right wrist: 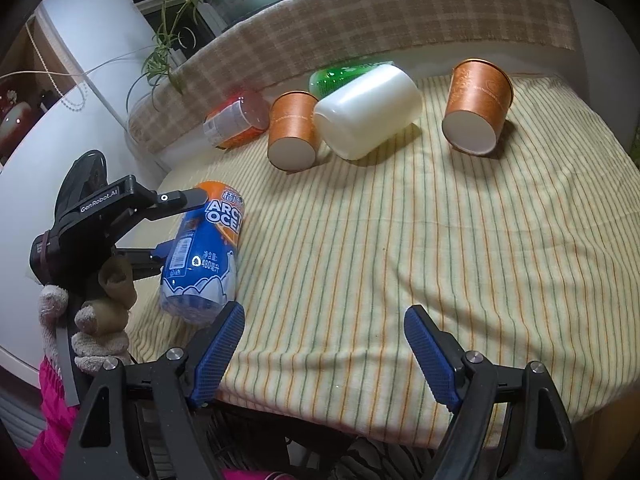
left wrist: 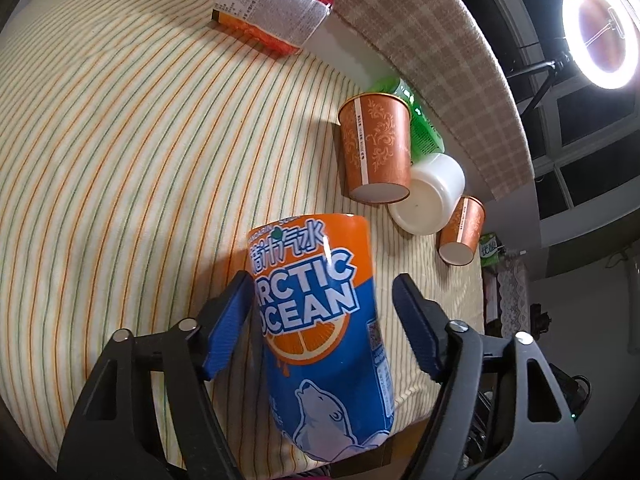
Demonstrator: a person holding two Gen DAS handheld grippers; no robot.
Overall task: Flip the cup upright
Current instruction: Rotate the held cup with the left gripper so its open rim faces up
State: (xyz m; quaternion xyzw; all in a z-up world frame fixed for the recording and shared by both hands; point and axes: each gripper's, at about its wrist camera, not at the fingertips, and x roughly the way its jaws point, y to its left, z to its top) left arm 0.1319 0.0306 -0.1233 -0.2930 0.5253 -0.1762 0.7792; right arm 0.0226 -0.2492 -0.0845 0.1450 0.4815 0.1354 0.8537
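An Arctic Ocean bottle (left wrist: 320, 312) with a blue and orange label lies on the striped cloth between the open fingers of my left gripper (left wrist: 320, 296); the left pad touches or nearly touches it, the right pad stands apart. It also shows in the right wrist view (right wrist: 204, 256), with the left gripper (right wrist: 176, 224) around it. Two orange paper cups (right wrist: 292, 132) (right wrist: 476, 108) and a white cup (right wrist: 368, 112) lie on their sides at the back. My right gripper (right wrist: 324, 340) is open and empty above the table's near edge.
A green bottle (right wrist: 340, 74) lies behind the white cup. An orange packaged bottle (right wrist: 236, 120) lies at the back left. A plaid cushion edge (right wrist: 360, 20) borders the striped cloth (right wrist: 400, 260). A ring light (left wrist: 600, 32) stands beyond the table.
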